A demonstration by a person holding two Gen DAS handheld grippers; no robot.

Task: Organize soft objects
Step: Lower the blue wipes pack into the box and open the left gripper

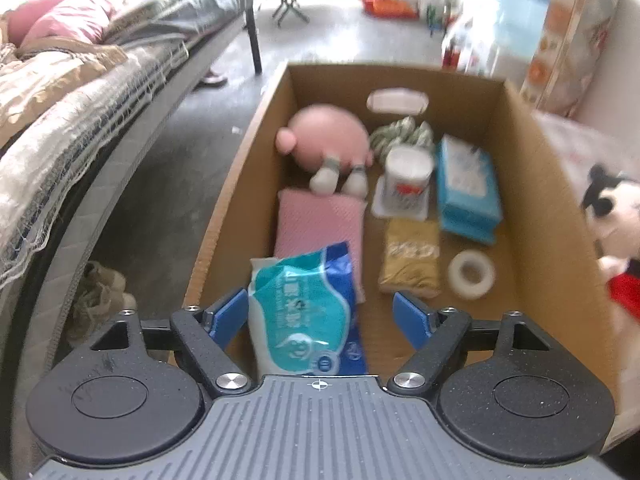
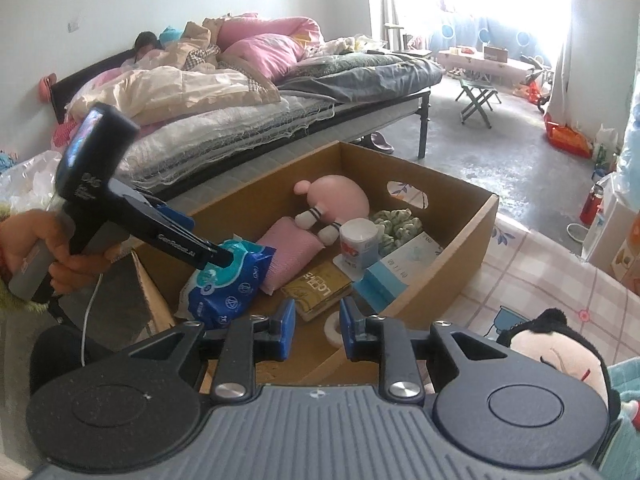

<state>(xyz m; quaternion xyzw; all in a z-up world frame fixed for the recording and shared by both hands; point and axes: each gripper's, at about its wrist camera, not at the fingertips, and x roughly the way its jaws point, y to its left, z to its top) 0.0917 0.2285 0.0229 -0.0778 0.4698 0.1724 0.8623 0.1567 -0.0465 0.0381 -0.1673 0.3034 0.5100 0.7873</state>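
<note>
A cardboard box (image 1: 240,184) holds soft things: a pink plush pig (image 1: 328,140), a pink pad (image 1: 316,224), a green cloth (image 1: 404,132), a blue tissue box (image 1: 466,188), a yellow pack (image 1: 410,256) and a tape roll (image 1: 471,274). A teal-and-blue tissue pack (image 1: 308,312) leans in the box's near corner. My left gripper (image 1: 318,316) is open astride it, with a clear gap at the right pad. In the right wrist view the left gripper (image 2: 220,256) reaches over the pack (image 2: 224,284). My right gripper (image 2: 317,334) hovers at the box's near edge, jaws narrowly apart and empty.
A black-haired plush doll (image 2: 560,356) lies outside the box on a checked sheet (image 2: 532,280), beside my right gripper. A bed (image 2: 280,112) with quilts runs along the box's left side. Concrete floor (image 2: 500,148) with a folding stool (image 2: 478,100) lies beyond.
</note>
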